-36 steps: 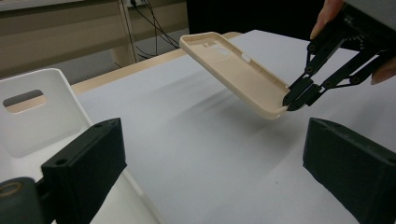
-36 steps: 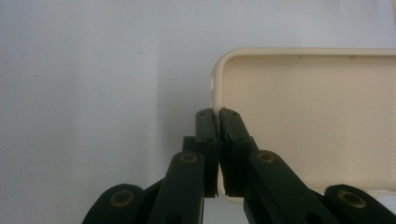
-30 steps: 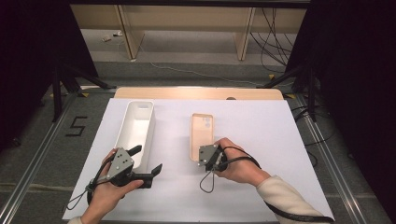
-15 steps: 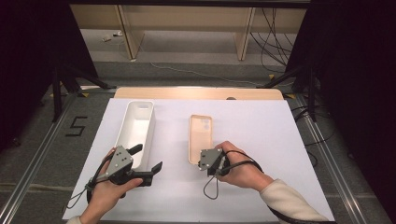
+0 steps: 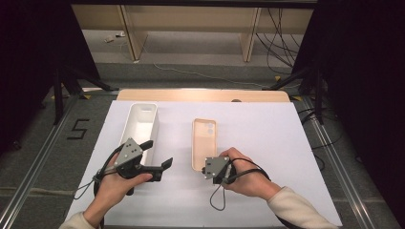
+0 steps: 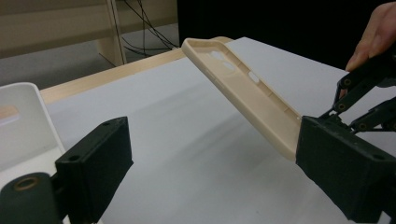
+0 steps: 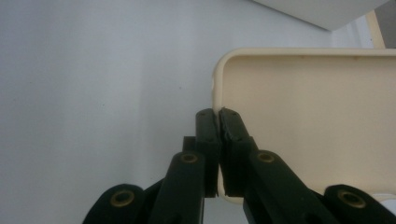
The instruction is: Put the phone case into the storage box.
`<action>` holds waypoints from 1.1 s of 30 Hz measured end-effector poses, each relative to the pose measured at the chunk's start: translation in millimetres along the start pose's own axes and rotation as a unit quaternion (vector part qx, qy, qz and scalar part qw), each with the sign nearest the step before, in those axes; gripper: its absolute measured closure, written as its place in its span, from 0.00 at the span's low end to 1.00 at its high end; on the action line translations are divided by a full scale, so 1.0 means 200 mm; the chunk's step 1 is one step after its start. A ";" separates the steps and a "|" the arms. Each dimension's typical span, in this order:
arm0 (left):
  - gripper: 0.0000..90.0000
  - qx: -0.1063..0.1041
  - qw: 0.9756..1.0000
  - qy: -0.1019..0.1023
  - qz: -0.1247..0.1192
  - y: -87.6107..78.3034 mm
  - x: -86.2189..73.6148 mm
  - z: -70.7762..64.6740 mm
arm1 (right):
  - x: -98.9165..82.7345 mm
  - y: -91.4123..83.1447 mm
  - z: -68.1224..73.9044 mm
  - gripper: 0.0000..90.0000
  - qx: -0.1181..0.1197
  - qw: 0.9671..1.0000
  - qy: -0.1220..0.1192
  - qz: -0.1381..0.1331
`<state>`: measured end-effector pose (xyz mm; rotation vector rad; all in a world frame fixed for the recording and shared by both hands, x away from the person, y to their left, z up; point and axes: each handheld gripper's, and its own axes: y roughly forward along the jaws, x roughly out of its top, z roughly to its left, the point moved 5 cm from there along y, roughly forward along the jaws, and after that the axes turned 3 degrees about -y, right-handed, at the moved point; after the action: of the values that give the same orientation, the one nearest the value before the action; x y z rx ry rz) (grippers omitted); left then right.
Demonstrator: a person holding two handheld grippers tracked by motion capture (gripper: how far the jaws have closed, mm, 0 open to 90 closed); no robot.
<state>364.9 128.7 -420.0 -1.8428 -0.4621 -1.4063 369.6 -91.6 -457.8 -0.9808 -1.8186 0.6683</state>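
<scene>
The right tongs (image 5: 206, 168) clench the near edge of the beige phone case (image 5: 204, 140), tilting it up off the white bench (image 5: 267, 143). The left tongs (image 5: 157, 153) hang released with nothing between them, their jaws having just narrowed slightly, beside the white bin (image 5: 139, 125).

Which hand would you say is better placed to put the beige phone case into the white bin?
Right, probably: the right gripper is shut on the phone case edge, lifting it. The left gripper is open, holding nothing beside the white bin.
</scene>
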 end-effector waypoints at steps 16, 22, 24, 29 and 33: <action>0.14 -0.006 1.000 0.010 0.028 0.18 0.13 -0.02 | 0.00 -0.01 0.03 0.98 -0.007 1.000 -0.005 0.001; 0.15 -0.015 0.999 0.006 0.035 0.24 0.16 -0.04 | 0.00 -0.02 0.03 0.98 -0.011 1.000 -0.002 0.003; 0.16 -0.015 0.999 0.003 0.038 0.27 0.16 -0.04 | 0.00 -0.02 0.03 0.98 -0.012 1.000 -0.002 0.002; 0.17 -0.021 0.999 -0.001 0.045 0.31 0.17 -0.05 | 0.00 -0.03 0.04 0.98 -0.016 1.000 -0.002 -0.001; 0.17 -0.023 0.998 -0.009 0.050 0.34 0.18 -0.05 | 0.00 -0.04 0.04 0.98 -0.015 1.000 -0.005 0.000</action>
<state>416.9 71.2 -409.8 -1.8902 -0.3427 -1.3443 359.1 -95.3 -455.9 -0.9995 -1.8423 0.6484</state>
